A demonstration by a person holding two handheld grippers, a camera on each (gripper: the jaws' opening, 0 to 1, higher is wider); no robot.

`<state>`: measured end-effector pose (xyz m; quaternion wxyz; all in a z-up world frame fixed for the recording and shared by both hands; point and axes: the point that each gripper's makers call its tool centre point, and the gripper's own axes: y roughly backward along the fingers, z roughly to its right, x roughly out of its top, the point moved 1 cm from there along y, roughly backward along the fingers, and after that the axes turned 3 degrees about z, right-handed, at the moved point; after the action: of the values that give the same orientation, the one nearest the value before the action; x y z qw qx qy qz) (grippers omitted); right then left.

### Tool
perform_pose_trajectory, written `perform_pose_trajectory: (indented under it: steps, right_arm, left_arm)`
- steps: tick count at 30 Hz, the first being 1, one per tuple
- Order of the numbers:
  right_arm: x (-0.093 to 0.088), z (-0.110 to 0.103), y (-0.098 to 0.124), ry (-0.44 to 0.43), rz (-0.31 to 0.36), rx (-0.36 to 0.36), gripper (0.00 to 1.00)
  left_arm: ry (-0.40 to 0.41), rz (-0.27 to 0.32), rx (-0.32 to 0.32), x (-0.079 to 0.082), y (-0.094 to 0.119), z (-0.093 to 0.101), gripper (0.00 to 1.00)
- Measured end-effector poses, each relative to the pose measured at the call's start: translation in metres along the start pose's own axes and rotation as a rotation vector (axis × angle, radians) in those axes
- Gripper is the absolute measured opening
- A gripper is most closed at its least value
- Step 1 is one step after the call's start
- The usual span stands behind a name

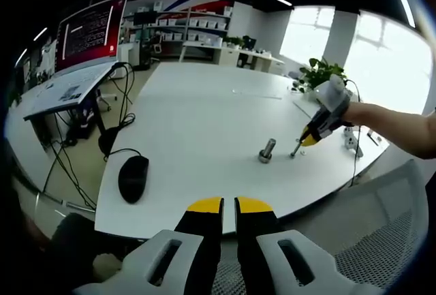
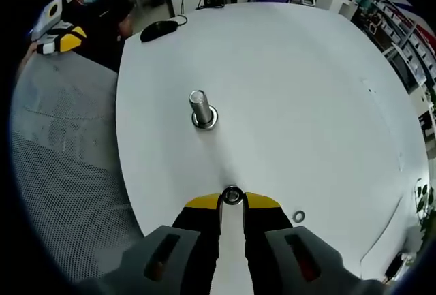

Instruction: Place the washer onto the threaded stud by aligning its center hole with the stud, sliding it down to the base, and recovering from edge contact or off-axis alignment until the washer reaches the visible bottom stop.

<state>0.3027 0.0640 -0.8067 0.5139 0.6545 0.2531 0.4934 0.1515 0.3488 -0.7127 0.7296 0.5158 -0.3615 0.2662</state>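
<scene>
Left gripper (image 1: 229, 204) fingers together above white table (image 1: 204, 131), threaded stud (image 1: 266, 150) beyond.

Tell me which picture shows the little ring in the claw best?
The right gripper view. The washer sits close up at the right claw tips, its hole visible, with the threaded stud ahead on the white table. In the left gripper view, the right claw is far off and the washer is too small to make out.
</scene>
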Motion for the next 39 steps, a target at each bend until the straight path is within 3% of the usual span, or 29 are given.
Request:
perform_pose_trajectory:
  steps: [13,18,22,25,27,32,39]
  right_arm:
    - [-0.02,0.0,-0.036,0.022,-0.069,-0.001,0.13]
    - [-0.024,-0.003,-0.04,0.027,-0.087,-0.007,0.13]
    - [-0.024,-0.003,-0.039,0.055,-0.085,0.005,0.16]
    - [-0.031,-0.002,-0.039,0.058,-0.109,-0.008,0.3]
    - [-0.033,-0.001,-0.038,0.045,-0.095,-0.023,0.3]
    - [-0.044,-0.012,-0.03,-0.006,-0.077,0.015,0.3]
    - [-0.059,-0.024,-0.003,-0.079,-0.016,0.03,0.31]
  left_arm:
    - [0.002,-0.002,0.002,-0.001,0.0,0.0,0.04]
    - [0.003,-0.002,0.002,-0.001,0.0,0.0,0.04]
    - [0.004,0.0,0.003,-0.001,0.0,0.0,0.04]
    - [0.003,-0.001,0.003,-0.001,0.0,0.0,0.04]
    - [0.003,-0.002,0.003,-0.001,0.0,0.0,0.04]
    - [0.002,0.0,0.002,-0.001,0.0,0.0,0.04]
    - [0.001,0.004,0.0,0.0,0.001,0.0,0.04]
